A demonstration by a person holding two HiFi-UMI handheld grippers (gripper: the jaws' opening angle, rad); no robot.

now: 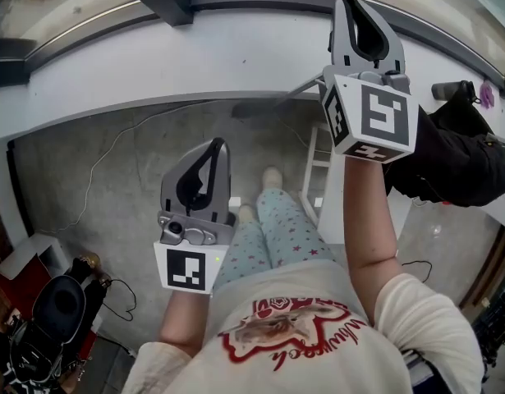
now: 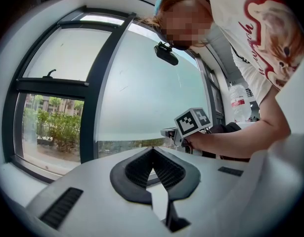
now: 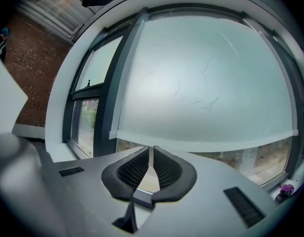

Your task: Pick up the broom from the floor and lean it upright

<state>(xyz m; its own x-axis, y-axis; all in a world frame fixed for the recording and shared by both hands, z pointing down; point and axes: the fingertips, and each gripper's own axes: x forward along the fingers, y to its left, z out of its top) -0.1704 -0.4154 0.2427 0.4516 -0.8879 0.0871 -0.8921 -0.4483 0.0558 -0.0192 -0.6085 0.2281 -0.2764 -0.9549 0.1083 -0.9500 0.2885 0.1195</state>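
A dark, blurred broom head (image 1: 256,107) with a thin handle (image 1: 305,88) shows low against the white wall, and the handle runs behind my right gripper. I cannot tell whether the broom touches that gripper. My right gripper (image 1: 351,3) is raised high toward the window, and in the right gripper view (image 3: 152,150) its jaws are shut with nothing between them. My left gripper (image 1: 217,144) hangs lower over the floor, level, jaws shut and empty in its own view (image 2: 152,151). The left gripper view also catches the right gripper's marker cube (image 2: 194,121).
A white rack (image 1: 316,179) stands by the person's feet. A black bag (image 1: 461,158) lies on the white table at right. Cables (image 1: 104,158) trail over the concrete floor, and dark gear (image 1: 59,306) sits at lower left. A window sill (image 1: 153,64) runs along the wall.
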